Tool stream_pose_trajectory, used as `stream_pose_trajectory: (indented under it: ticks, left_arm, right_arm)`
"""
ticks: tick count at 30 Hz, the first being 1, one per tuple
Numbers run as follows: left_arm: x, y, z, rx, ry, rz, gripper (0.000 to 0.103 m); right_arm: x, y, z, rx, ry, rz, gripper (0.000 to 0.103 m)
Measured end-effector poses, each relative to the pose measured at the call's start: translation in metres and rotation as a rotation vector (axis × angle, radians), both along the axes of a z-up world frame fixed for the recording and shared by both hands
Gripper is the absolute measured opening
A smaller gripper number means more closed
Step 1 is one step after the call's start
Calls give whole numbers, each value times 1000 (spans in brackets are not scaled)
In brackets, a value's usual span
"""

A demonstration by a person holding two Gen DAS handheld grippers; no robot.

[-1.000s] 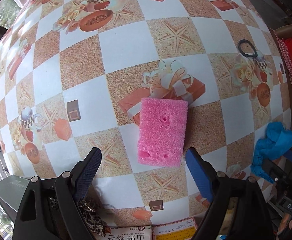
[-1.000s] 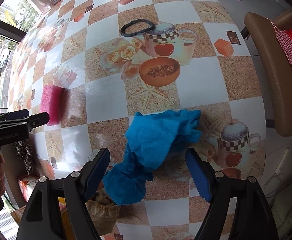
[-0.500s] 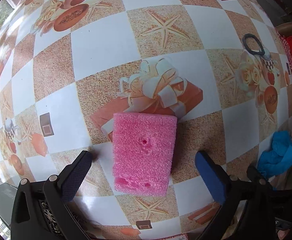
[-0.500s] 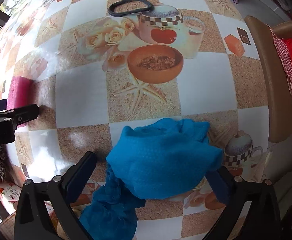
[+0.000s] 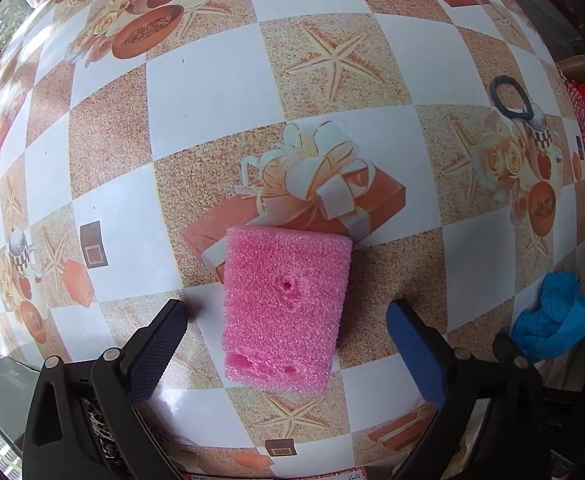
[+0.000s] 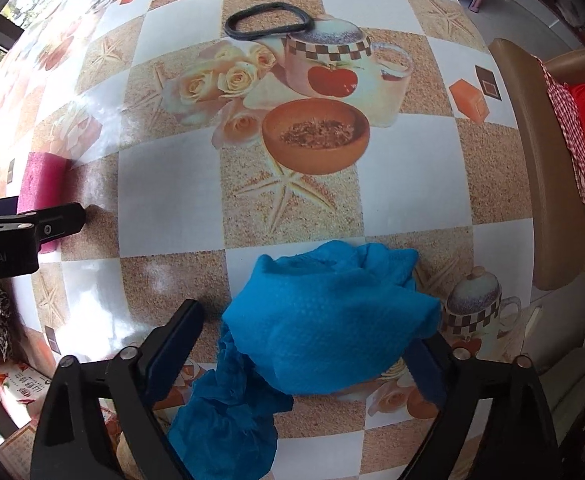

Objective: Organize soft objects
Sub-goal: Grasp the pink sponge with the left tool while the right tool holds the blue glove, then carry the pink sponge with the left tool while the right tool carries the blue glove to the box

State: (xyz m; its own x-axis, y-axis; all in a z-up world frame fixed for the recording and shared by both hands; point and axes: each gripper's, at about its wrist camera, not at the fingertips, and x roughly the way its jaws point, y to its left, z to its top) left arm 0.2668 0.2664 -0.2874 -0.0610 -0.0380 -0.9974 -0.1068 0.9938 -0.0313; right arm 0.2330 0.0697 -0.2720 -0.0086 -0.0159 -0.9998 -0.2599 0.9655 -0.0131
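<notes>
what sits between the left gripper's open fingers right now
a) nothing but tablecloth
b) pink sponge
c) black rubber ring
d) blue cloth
b: the pink sponge lies flat on the tablecloth between the left gripper's spread fingers, with a gap on each side.

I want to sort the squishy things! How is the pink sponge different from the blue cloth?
The pink sponge is a neat block with straight edges; the blue cloth is a crumpled heap with no clear shape. The sponge has small holes in its rough, bubbly top; the cloth has a fine dotted weave. The sponge lies flat on the table; the cloth is bunched up, one end trailing toward the table's edge. Both sit between open gripper fingers, not yet squeezed.
</notes>
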Motion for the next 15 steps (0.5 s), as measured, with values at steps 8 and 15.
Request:
stream_pose_trajectory:
  ticks: [8,15]
  left_arm:
    - [-11,-4,37,-15,-76,-77,49]
    - [-36,19,68,-15,-132,-49,49]
  right_arm:
    - [5,-7,22,119,-6,-19,19]
    - [-3,10,63,198,-49,13,19]
